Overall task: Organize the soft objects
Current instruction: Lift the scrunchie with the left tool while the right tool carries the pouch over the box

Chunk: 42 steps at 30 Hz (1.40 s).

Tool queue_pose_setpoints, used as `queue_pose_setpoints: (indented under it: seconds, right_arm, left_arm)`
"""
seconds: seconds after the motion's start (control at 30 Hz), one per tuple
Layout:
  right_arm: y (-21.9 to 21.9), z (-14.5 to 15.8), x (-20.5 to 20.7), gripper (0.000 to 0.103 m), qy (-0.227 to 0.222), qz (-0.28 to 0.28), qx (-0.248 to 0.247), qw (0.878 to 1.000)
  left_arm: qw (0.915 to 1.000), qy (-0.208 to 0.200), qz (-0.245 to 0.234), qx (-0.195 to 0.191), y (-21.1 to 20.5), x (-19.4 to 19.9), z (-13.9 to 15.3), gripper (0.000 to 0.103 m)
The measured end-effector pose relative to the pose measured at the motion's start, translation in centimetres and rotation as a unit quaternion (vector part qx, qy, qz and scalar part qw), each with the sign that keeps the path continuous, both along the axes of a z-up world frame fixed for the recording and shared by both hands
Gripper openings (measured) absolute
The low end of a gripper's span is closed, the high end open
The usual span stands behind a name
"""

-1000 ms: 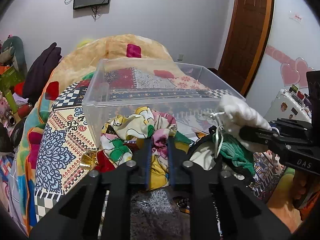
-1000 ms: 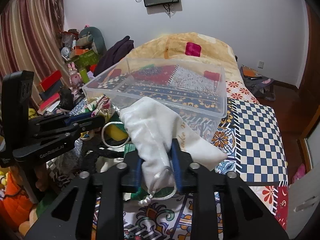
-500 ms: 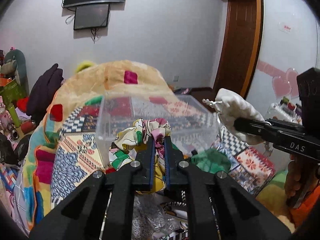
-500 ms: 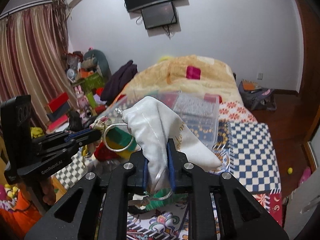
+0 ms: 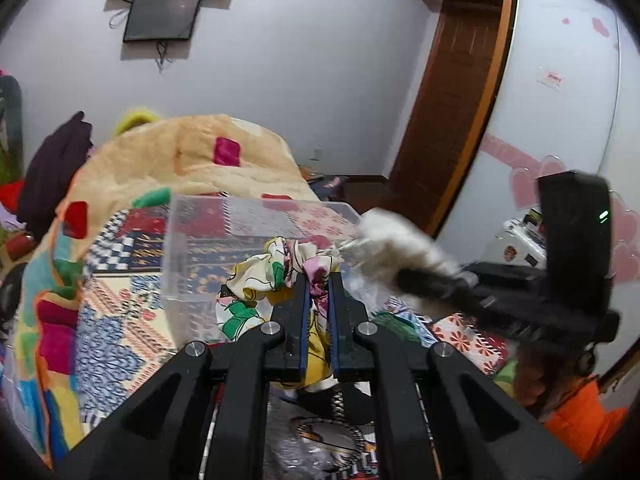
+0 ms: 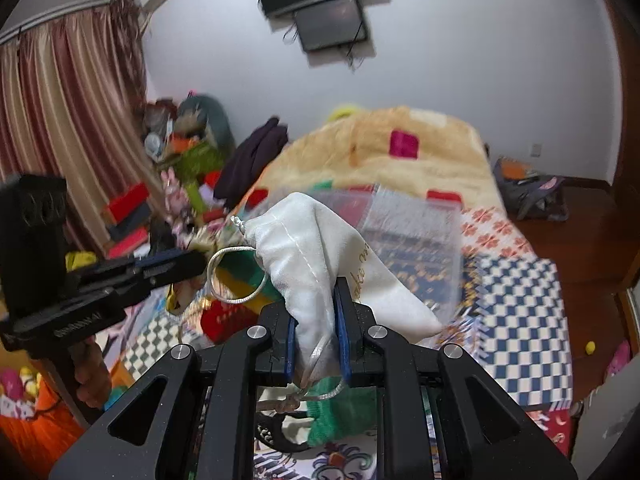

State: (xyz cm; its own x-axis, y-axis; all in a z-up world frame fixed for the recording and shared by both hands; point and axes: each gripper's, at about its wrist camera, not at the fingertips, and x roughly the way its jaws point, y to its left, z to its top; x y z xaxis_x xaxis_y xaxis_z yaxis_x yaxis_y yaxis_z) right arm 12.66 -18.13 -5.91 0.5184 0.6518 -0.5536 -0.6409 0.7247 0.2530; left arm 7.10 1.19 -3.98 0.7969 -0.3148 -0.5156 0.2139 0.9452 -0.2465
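Left wrist view: left hand-held gripper (image 5: 318, 284) clenched on floral cloth (image 5: 260, 276), held up in front of clear plastic bin (image 5: 192, 248) on the bed (image 5: 120, 320). Right hand-held gripper (image 6: 316, 312) grasps white drawstring pouch (image 6: 316, 248), raised near the bin's right rim.

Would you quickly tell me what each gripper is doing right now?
Left gripper: closed on the colourful floral patterned cloth.
Right gripper: closed on the white fabric drawstring pouch.
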Motion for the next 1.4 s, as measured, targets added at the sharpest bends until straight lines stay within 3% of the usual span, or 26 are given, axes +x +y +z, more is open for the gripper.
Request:
queue_pose_setpoints:
  seconds: [0.27,0.37,0.73,1.03,1.4]
  right_arm:
    - [3.0,-4.2,0.0,0.015,0.034,0.046,-0.077,0.995]
    - [3.0,-4.5,-0.1,0.015,0.037,0.047,-0.083,0.995]
    - [-0.8,0.6,1.1,0.015,-0.009,-0.026,-0.019,0.999]
    - [-0.5,2.9,4.5,0.015,-0.031,-0.055,-0.016,0.998]
    - [2.4,-1.2,7.9,0.015,0.018,-0.036,-0.057,0.998]
  left_arm:
    - [0.9998,-0.007,0.007,-0.019,0.6,-0.4,0.8,0.007]
    - [0.9997,-0.011,0.015,-0.013,1.1,-0.6,1.1,0.007]
    - [0.9982,-0.024,0.042,0.035,1.9,1.8,2.2,0.007]
    - [0.9975,0.011,0.044,0.055,2.6,6.8,1.3,0.007]
    - [0.9939,0.081,0.015,0.074,1.8,11.3,-3.1,0.007]
